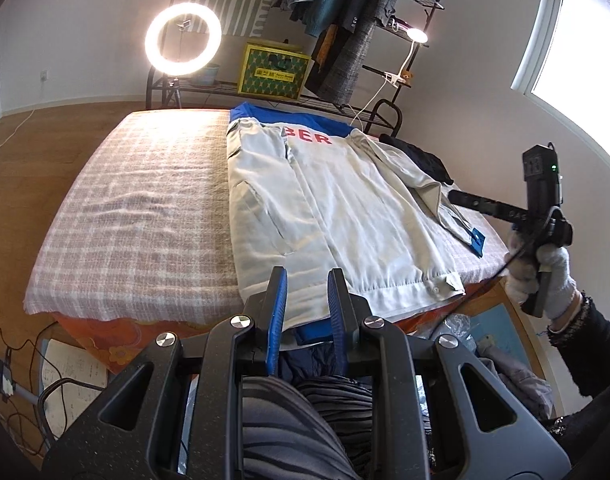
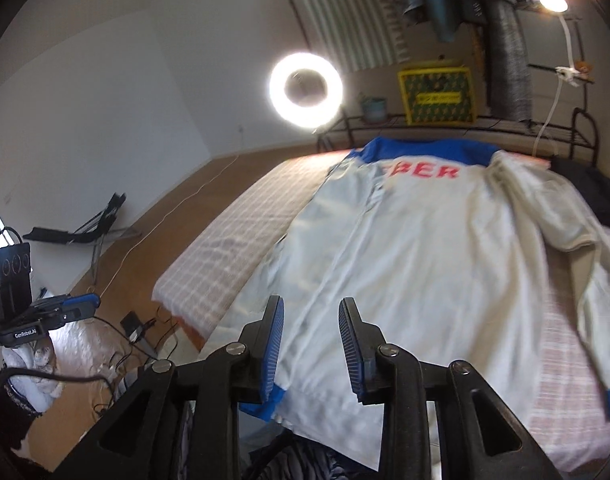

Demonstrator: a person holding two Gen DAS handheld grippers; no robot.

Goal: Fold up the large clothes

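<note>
The right gripper (image 2: 311, 344) hung with its jaws apart and nothing between them, above the near hem of the jacket (image 2: 405, 264), which filled the centre of the right wrist view and ran lengthwise from the bottom of the frame up to its blue collar at the top. The left gripper (image 1: 307, 300) hung by the same hem at the bottom centre of its view, jaws narrowly apart and empty, so both hands were at the hem end and the collar lay farthest off. One sleeve (image 2: 593, 292) trailed down the right side of the frame, unfolded, nearer the right hand; the likely next reach was there. The jacket lay flat on a checked blanket (image 1: 137, 208) covering the bed. Beyond, a ring light (image 1: 183, 39) glowed upper left, a clothes rack (image 1: 421, 20) stood upper right.
</note>
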